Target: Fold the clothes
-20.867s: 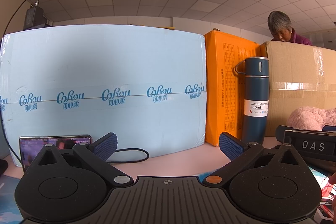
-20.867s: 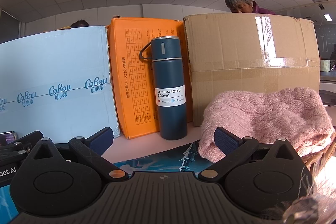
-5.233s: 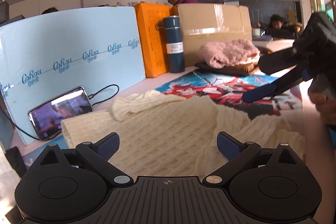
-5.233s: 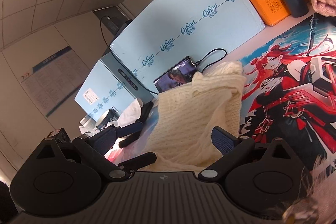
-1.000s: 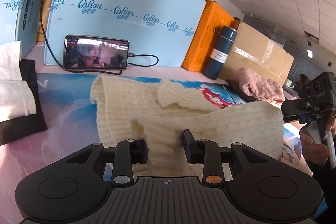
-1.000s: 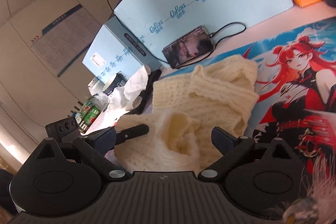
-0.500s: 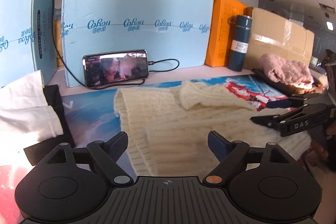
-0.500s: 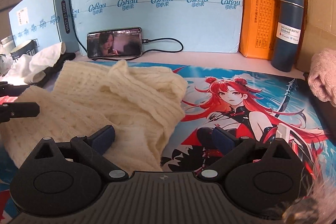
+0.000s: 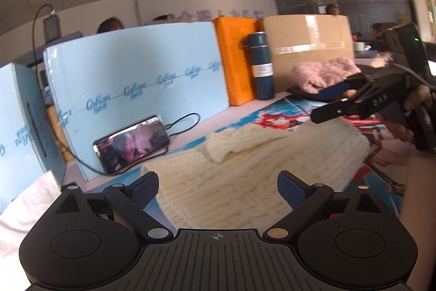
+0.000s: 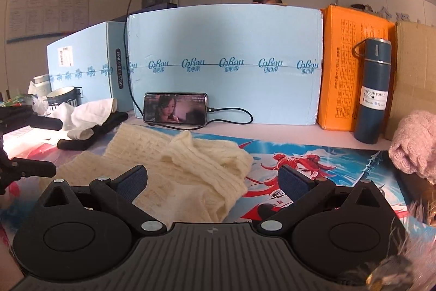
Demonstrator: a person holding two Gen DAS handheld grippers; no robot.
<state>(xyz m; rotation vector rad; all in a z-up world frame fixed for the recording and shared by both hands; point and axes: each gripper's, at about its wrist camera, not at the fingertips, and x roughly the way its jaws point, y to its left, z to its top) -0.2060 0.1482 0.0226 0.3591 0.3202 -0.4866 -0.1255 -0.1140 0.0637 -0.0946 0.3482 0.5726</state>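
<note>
— Grippers first: how do they stand?

— Left gripper (image 9: 218, 187) is held low and level over the near edge of the cream sweater (image 9: 259, 162), jaws spread wide, nothing between them. Right gripper (image 10: 214, 180) is likewise spread and empty, hovering above the sweater's right end.

— And from the other side?

— In the left wrist view the right gripper (image 9: 340, 102) comes in from the right, tilted slightly downward, a hand (image 9: 406, 116) wrapped around its handle, its fingers just above the knit.

— Where is the sweater?

— Lying partly folded on the printed mat (image 10: 327, 171), one sleeve (image 10: 190, 152) doubled over the body, in front of the phone (image 10: 175, 108) propped against the blue box (image 10: 223, 64).
</note>
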